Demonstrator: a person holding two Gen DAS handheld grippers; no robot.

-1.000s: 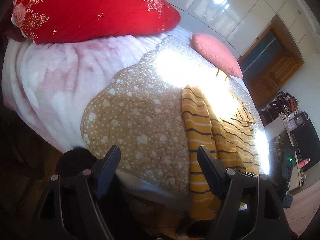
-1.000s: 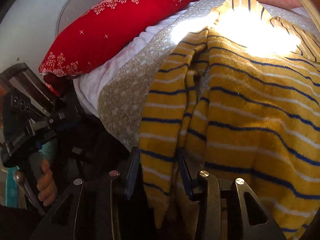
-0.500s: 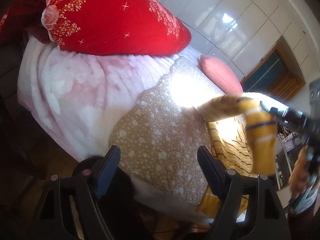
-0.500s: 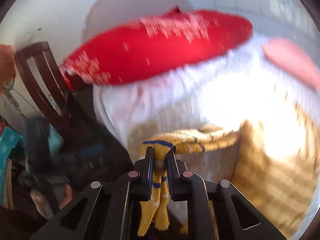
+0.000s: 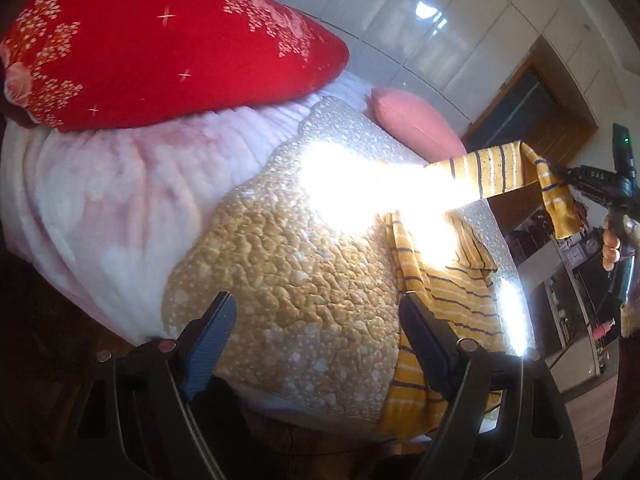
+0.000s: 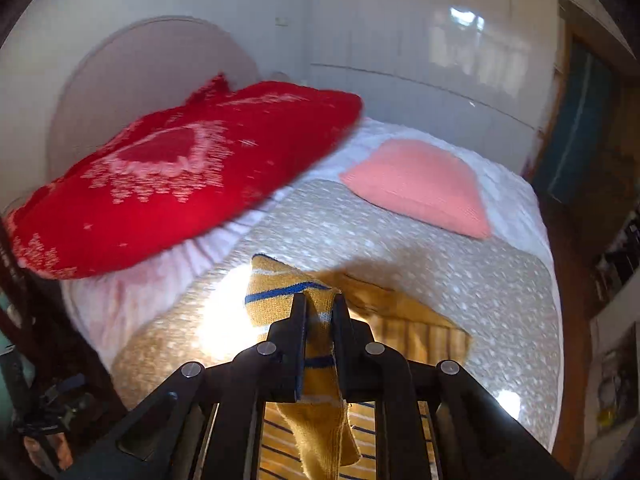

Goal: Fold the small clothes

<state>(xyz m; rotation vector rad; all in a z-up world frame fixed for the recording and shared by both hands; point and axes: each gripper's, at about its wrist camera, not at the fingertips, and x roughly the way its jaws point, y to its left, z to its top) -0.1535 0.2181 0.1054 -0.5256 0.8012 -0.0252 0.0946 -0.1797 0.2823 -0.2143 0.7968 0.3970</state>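
Lifted since a second ago, our right tongs (image 6: pixel 320 312) clamp the yellow blue-striped knit garment (image 6: pixel 288 292) toward twelve o'clock; left tongs (image 5: pixel 316 320) gape apart.

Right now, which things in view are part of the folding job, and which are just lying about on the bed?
Part of the job:
- striped yellow garment, one part lifted
- right gripper, shut on it
- left gripper, open, holding nothing
- tan quilted blanket under the garment

Lying about:
- red pillow
- pink cushion
- white-pink bedcover
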